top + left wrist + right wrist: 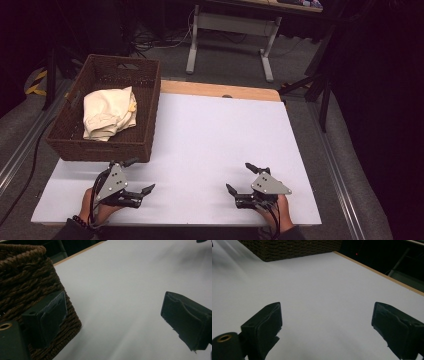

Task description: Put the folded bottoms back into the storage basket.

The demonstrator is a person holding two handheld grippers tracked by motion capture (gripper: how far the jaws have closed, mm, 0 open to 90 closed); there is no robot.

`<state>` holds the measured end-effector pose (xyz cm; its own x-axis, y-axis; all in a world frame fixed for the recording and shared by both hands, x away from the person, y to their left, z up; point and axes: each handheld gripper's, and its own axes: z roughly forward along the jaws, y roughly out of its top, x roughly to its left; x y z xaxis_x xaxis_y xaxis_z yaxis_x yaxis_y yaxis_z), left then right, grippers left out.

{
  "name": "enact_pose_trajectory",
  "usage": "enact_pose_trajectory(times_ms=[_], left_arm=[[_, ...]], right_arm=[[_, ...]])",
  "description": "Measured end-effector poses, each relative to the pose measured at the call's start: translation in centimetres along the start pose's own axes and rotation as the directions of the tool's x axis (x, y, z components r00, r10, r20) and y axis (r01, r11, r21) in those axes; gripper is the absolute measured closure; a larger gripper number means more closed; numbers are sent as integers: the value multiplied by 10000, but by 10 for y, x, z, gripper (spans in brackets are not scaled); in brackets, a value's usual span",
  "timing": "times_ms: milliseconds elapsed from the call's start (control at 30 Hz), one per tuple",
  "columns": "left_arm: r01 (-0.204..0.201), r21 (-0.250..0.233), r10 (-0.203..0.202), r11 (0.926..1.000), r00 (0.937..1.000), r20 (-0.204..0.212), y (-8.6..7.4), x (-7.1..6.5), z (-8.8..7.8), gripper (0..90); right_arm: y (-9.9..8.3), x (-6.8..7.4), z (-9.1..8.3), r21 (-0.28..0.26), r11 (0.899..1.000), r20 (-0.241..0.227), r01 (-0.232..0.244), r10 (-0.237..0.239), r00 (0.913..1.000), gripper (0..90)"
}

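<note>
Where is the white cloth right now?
The cream cloth lies bunched inside the brown wicker basket, far left in the high view, beyond the left tool.

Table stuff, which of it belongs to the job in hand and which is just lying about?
Belongs to the job:
- wicker basket, nearest the left gripper
- cream cloth folded inside the basket
- right gripper, open above the white table

Just lying about:
- desk frame on the floor beyond the table
- cables on the floor behind the basket
</note>
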<state>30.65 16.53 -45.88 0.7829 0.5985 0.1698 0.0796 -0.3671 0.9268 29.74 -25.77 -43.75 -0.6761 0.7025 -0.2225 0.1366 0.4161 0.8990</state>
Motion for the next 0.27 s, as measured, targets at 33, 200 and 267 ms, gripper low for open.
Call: enact_pose_trajectory(times_ms=[33, 200, 267], left_arm=[[5, 16, -5, 10000, 10000, -17, 0, 0, 0, 74], [-1, 82, 1, 10000, 10000, -47, 0, 1, -1, 74], [50, 89, -50, 9999, 10000, -31, 0, 0, 0, 74]], right_arm=[[0, 0, 0, -13, 10000, -15, 25, -25, 10000, 106], [-1, 0, 2, 33, 10000, -58, 36, -36, 10000, 105], [-1, 0, 2, 32, 10000, -59, -1, 2, 10000, 105]])
